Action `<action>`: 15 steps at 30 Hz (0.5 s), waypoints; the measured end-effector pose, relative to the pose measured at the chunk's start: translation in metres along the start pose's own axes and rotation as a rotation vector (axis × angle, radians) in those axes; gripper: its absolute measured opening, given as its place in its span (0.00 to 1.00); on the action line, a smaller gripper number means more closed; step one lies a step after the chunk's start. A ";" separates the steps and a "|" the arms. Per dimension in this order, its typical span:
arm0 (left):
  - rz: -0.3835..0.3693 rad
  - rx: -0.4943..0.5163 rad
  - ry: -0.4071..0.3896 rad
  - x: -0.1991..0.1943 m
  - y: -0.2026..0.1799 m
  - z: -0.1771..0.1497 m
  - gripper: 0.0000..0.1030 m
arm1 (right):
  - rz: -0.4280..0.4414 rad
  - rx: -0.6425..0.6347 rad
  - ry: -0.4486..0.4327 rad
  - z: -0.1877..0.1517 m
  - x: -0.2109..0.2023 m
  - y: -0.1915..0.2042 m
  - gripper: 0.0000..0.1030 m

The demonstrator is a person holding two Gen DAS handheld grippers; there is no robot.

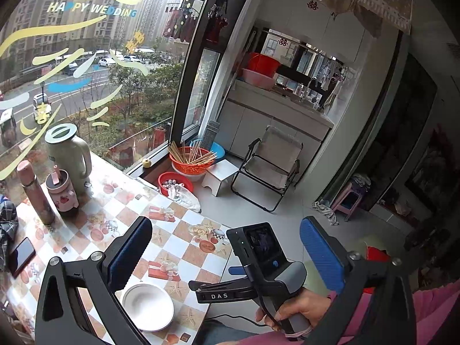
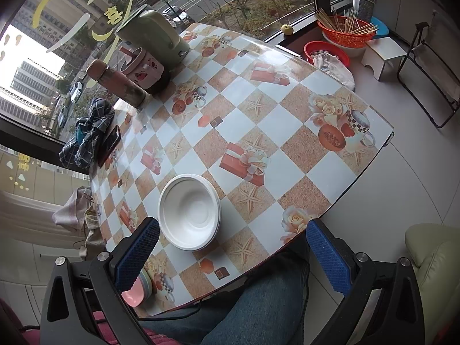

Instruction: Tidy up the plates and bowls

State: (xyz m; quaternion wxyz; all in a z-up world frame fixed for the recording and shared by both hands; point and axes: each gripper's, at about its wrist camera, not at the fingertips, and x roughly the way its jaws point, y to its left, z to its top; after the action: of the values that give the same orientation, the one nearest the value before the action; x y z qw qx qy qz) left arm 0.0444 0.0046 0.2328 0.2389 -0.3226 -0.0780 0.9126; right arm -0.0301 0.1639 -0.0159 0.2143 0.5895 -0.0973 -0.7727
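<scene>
1 white bowl stack (image 2: 189, 211) (beside 1 pink plate stack (image 2: 136, 291)).

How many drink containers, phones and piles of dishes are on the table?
Drink containers: 3 (green jug, pink cup, pink bottle)
Phones: 1 (phone)
Piles of dishes: 2 (white bowls, pink dishes partly hidden behind a finger)
Total: 6

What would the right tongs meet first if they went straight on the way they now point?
Probably the checkered tablecloth just beyond the stacked white round bowls, which sit left of centre between the open right tongs. Depth is unclear, so they might clip the bowls' rim.
</scene>
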 end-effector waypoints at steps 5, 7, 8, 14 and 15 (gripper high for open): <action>0.001 -0.002 0.004 -0.001 0.001 -0.001 1.00 | 0.001 0.004 0.009 -0.001 0.001 0.001 1.00; 0.002 -0.007 0.007 -0.001 0.002 -0.002 1.00 | 0.001 0.011 0.011 -0.002 0.001 0.002 1.00; 0.002 -0.009 0.009 -0.001 0.003 -0.002 1.00 | 0.000 0.012 0.012 -0.002 0.002 0.002 1.00; 0.000 -0.008 0.011 -0.002 0.004 -0.003 1.00 | -0.005 0.027 0.009 -0.003 0.002 0.001 1.00; 0.001 -0.007 0.010 -0.001 0.004 -0.002 1.00 | -0.007 0.031 0.009 -0.004 0.002 0.000 1.00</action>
State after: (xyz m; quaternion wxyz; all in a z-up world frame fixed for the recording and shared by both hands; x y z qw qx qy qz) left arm 0.0451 0.0001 0.2306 0.2379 -0.3283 -0.0800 0.9106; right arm -0.0269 0.1634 -0.0190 0.2029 0.5967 -0.1065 -0.7691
